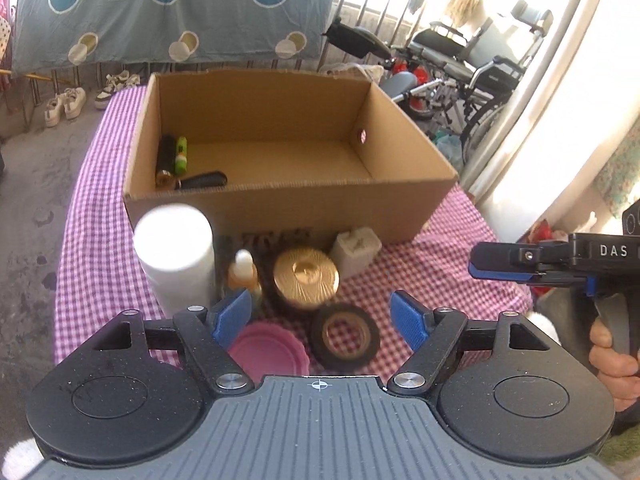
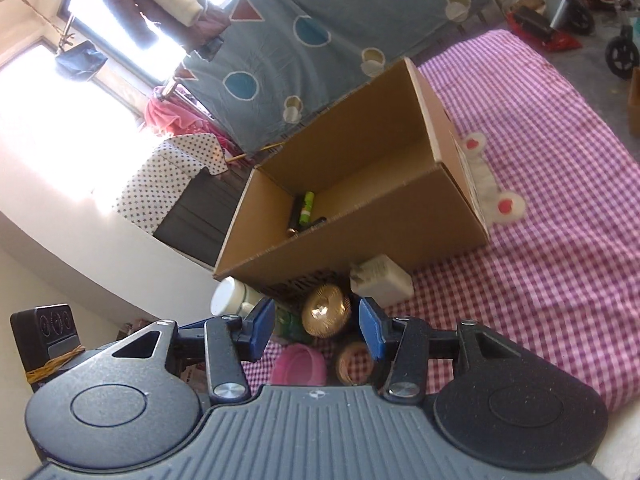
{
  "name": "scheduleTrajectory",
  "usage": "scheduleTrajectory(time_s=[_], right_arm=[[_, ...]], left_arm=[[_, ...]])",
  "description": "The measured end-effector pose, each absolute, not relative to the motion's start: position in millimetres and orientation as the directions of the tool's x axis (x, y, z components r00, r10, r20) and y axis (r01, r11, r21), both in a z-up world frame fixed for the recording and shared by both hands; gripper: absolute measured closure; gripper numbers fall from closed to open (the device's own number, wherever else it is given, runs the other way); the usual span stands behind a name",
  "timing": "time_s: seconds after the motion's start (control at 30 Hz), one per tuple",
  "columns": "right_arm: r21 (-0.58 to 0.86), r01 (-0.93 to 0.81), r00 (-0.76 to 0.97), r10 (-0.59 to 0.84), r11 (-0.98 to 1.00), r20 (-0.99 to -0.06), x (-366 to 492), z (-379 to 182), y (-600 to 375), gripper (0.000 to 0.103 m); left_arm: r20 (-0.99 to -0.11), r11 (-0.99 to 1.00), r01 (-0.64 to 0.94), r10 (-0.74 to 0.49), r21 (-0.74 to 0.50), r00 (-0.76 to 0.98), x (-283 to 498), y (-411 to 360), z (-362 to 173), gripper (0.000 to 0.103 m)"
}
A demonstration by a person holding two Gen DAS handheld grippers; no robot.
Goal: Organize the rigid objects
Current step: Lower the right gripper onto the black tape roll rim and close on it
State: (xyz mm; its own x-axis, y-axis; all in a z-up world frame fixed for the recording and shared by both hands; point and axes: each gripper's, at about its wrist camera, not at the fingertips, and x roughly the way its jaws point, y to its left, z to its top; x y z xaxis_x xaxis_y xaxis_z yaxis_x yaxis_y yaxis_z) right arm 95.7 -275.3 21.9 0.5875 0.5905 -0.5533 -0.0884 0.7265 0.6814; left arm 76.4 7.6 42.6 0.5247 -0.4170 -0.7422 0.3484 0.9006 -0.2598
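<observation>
Open brown cardboard box (image 1: pixel 256 196) on the pink checked tablecloth (image 1: pixel 440 272) holds three items; white cylinder (image 1: pixel 174 256), gold-lidded jar (image 1: pixel 306 276), black tape roll (image 1: pixel 346 336) wait outside. Left gripper (image 1: pixel 320 316) and right gripper (image 2: pixel 316 330) gape empty.

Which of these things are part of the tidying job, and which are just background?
Job: cardboard box, white bottle, small dropper bottle, gold-lidded jar, white adapter, black tape roll, pink lid.

Background: wheelchair, shoes, hanging blue sheet.

Harsh daylight blowing out the window (image 2: pixel 60 92), fisheye-bent edges, near objects perhaps slightly motion-blurred
</observation>
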Motion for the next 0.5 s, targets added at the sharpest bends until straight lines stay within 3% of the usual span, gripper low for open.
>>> scheduleTrajectory(time_s=[0.13,0.5], right_arm=[[0.59,-0.079,0.567,0.523,0.804,-0.636,89.2,3.6,-255.3,0.054],[0.449,-0.179,0.484,0.475,0.876,-0.735,113.7,-28.2,-211.1,0.062]], left_arm=[[-0.764,0.888,0.4,-0.417,-0.227,0.492,62.2,-14.0,17.6,0.026],[-0.805,0.863,0.496,-0.362,-0.098,0.47,46.1,-62.9,-19.4,0.034]])
